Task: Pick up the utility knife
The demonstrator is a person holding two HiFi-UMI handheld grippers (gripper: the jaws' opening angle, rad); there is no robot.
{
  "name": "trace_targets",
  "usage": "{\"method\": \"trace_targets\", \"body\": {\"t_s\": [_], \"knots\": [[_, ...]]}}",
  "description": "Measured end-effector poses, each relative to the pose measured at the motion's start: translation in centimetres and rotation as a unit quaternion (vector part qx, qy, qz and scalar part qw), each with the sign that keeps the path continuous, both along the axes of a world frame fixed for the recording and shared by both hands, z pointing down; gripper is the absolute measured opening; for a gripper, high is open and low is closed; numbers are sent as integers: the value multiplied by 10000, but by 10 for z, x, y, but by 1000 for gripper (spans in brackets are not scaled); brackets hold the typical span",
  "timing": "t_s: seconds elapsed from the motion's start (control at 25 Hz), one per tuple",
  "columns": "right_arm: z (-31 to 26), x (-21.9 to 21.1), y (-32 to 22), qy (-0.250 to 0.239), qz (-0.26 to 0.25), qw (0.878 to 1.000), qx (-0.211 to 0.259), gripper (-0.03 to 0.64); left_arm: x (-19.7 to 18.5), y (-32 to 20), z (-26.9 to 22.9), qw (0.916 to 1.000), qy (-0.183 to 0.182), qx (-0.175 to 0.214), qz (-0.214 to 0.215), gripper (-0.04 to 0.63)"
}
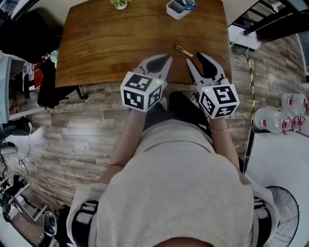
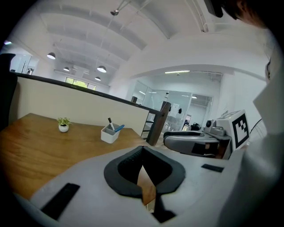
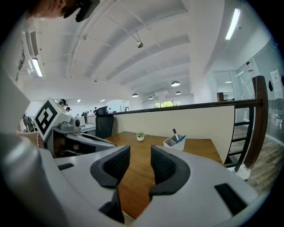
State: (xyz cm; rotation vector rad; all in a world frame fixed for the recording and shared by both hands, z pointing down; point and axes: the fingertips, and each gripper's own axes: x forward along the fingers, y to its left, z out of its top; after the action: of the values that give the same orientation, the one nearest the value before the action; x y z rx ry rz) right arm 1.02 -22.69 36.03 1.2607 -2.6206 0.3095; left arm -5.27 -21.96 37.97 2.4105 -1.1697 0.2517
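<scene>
The utility knife (image 1: 183, 50), a small yellow and dark bar, lies on the wooden table (image 1: 116, 43) near its front edge, right of centre. My left gripper (image 1: 166, 59) hovers over the table's front edge, left of the knife, jaws shut and empty (image 2: 142, 150). To the knife's right and slightly nearer me, my right gripper (image 1: 194, 58) stands open with nothing between its pads (image 3: 140, 155). The knife does not show in either gripper view.
A white pen holder (image 1: 179, 8) and a small potted plant (image 1: 120, 4) stand at the table's far edge; the holder (image 3: 174, 142) and plant (image 3: 140, 137) also appear ahead of the right gripper. Water jugs (image 1: 270, 118) and a fan (image 1: 287, 212) sit on the floor at right.
</scene>
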Motion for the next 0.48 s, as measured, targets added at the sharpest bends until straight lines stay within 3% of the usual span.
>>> {"method": "trace_targets", "body": {"t_s": [0.48], "knots": [[4, 11, -31, 50, -451, 9988, -185, 156, 9, -20, 10, 9988, -19, -277, -409, 12]]}}
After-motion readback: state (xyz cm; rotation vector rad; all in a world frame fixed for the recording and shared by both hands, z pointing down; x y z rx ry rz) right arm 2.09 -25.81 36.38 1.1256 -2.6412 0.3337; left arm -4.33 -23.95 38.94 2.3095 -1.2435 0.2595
